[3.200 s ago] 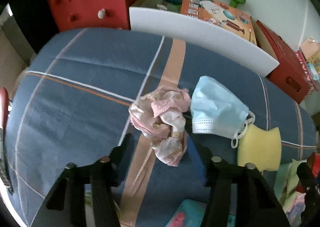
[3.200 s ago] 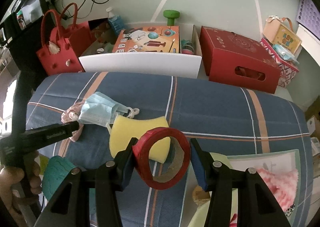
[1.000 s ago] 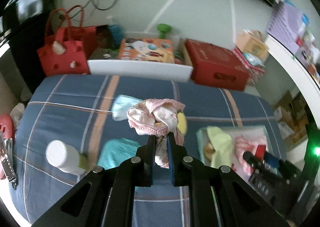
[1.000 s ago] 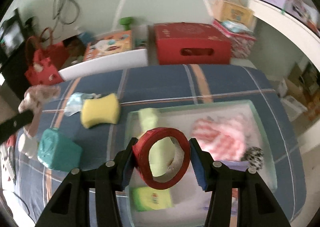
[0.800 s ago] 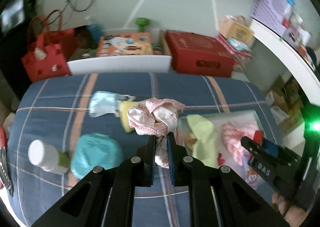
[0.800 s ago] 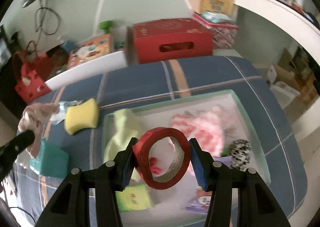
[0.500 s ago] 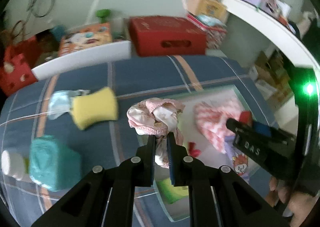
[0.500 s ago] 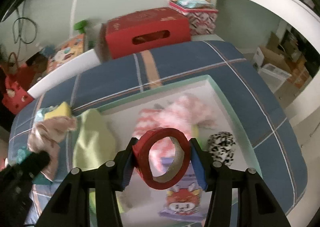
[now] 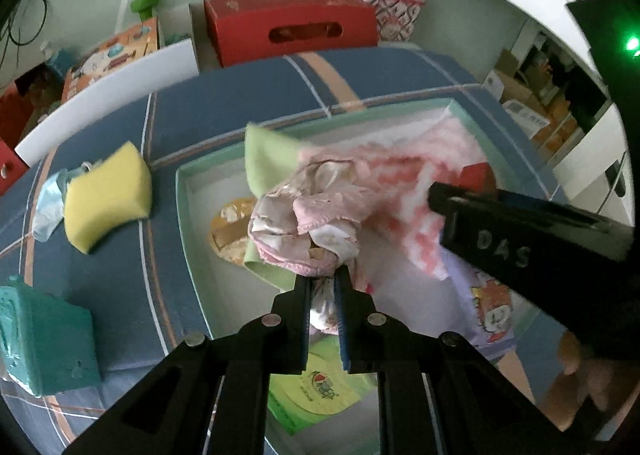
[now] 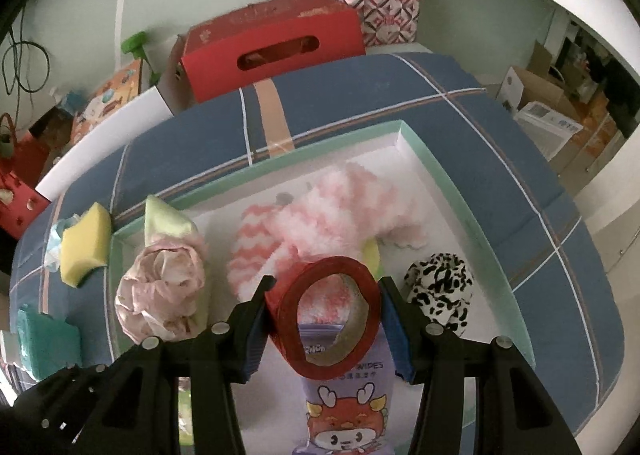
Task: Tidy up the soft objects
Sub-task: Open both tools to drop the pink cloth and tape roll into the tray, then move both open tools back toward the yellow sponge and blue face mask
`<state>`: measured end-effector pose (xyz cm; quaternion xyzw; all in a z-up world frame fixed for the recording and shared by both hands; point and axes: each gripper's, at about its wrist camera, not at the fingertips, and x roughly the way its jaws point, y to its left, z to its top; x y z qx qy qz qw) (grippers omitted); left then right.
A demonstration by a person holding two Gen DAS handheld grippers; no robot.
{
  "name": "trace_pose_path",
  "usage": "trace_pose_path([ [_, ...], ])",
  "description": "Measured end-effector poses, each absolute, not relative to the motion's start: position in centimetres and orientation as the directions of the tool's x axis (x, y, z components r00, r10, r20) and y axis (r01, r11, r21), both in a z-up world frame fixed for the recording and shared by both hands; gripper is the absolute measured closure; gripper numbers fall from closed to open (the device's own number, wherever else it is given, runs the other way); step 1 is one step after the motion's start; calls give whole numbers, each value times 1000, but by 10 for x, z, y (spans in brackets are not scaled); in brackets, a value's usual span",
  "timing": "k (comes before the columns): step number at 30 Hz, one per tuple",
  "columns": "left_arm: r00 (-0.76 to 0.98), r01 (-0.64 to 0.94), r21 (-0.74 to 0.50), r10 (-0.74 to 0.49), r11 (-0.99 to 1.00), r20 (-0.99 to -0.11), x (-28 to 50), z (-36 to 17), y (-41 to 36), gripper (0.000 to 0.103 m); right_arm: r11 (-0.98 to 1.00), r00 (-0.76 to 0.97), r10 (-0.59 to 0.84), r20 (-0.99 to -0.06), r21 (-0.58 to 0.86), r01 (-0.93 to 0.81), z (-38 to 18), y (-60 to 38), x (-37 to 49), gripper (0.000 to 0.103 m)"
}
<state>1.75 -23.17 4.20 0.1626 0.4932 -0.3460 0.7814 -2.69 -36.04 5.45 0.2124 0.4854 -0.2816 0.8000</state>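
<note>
The left gripper (image 9: 322,287), pinched narrow on the crumpled pink cloth (image 9: 308,223), hangs it directly above the left end of the green-rimmed tray (image 10: 448,183), while the right gripper (image 10: 324,319) clamps a red tape roll (image 10: 324,315) over the tray's middle.

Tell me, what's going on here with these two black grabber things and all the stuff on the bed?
A person is sorting soft items into a shallow green-rimmed tray on a blue plaid bedspread. The left gripper is shut on a crumpled pink cloth and holds it over the tray's left side. The right gripper clamps a red roll of tape above the tray, which already holds a fluffy pink-and-white cloth. A yellow sponge and a face mask lie outside on the bedspread.
</note>
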Motion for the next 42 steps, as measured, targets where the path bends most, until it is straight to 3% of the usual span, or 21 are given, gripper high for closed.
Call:
trace_pose_path([
  [6, 262, 688, -105, -380, 718, -887, 23, 40, -229, 88, 749, 362, -248, -899, 59, 660, 55, -361, -26, 48],
  [11, 262, 668, -111, -372, 736, -891, 27, 48, -224, 45, 750, 369, -259, -893, 55, 660, 61, -359, -27, 40],
  [28, 369, 513, -98, -323, 853, -871, 60, 83, -172, 38, 769, 403, -284, -870, 44, 637, 84, -347, -30, 39],
  [31, 383, 488, -105, -321, 866, -866, 66, 84, -164, 20, 773, 404, -285, -869, 41, 634, 85, -345, -30, 29],
  [37, 412, 442, -110, -311, 890, -857, 73, 83, -157, 15, 778, 392, -292, -872, 21, 627, 83, -343, -27, 14],
  [39, 418, 421, -118, -307, 900, -855, 76, 81, -152, 15, 773, 388, -295, -873, 21, 634, 83, -344, -27, 2],
  [42, 438, 397, -104, -288, 912, -852, 78, 80, -149, 10, 762, 388, -289, -875, 35, 647, 82, -347, -30, 0],
])
